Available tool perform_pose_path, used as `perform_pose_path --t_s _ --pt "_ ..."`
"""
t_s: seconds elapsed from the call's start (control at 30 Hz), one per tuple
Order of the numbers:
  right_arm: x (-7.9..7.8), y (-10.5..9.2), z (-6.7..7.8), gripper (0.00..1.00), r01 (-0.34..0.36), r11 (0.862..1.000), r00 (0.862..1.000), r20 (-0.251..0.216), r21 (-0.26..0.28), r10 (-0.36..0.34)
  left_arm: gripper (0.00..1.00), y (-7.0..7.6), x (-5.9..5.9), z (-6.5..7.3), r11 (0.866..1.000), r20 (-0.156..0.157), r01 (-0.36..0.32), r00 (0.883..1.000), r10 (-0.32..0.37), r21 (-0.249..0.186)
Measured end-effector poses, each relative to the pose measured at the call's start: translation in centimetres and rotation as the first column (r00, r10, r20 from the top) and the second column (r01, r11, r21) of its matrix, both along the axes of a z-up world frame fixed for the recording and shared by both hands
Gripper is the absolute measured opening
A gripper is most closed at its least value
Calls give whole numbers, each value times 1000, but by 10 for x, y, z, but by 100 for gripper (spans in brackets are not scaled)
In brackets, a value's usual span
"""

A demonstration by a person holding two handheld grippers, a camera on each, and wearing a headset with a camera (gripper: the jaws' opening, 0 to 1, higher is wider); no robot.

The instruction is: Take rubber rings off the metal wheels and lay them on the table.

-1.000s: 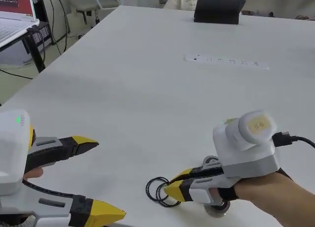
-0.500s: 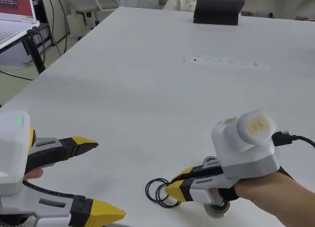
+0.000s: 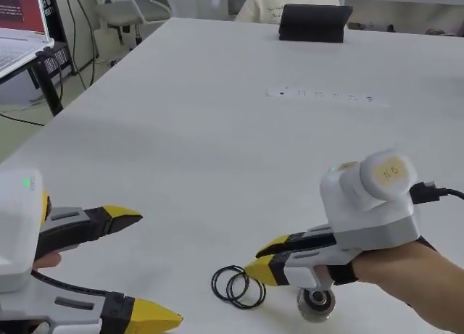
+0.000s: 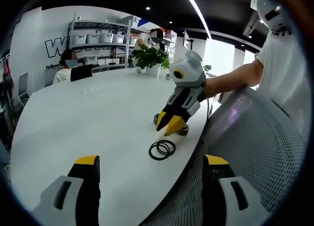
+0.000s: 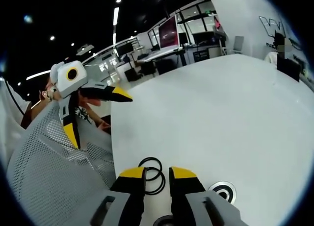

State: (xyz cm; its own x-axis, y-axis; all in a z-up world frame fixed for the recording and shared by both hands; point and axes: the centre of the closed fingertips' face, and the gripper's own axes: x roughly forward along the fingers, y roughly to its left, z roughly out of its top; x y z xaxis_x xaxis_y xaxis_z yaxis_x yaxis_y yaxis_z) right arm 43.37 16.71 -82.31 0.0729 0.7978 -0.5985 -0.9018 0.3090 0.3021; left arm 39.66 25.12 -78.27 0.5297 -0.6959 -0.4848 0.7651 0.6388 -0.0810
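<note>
Well beyond the rubber rings point(image 4: 162, 149), wall lettering point(image 4: 55, 47) begins W

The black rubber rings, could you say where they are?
Head view, bottom centre: the black rubber rings lie on the white table, left of the right gripper.

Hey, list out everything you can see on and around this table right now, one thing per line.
rubber rings: at least two, black, overlapping flat near the table's front edge
metal wheels: two, silver, beside the rings, by the right gripper
power strip: one, white, mid-table
tablet: one, dark, propped at the far end
table: one, white
laptop: one, open, on a side stand
left gripper: yellow-tipped jaws wide open, empty
right gripper: yellow-tipped jaws slightly apart, empty, next to the rings
</note>
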Motion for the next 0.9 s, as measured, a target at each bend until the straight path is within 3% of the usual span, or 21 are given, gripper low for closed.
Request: perform_pose_path --t_s 0.57,0.9 --pt "8 -13 41 26 -29 998 994 104 64 22 87 -3 -2 7 999 16 36 999 -36 2" --pt "15 -36 66 34 -9 995 986 165 97 -7 88 -2 -1 12 999 28 48 998 -48 2"
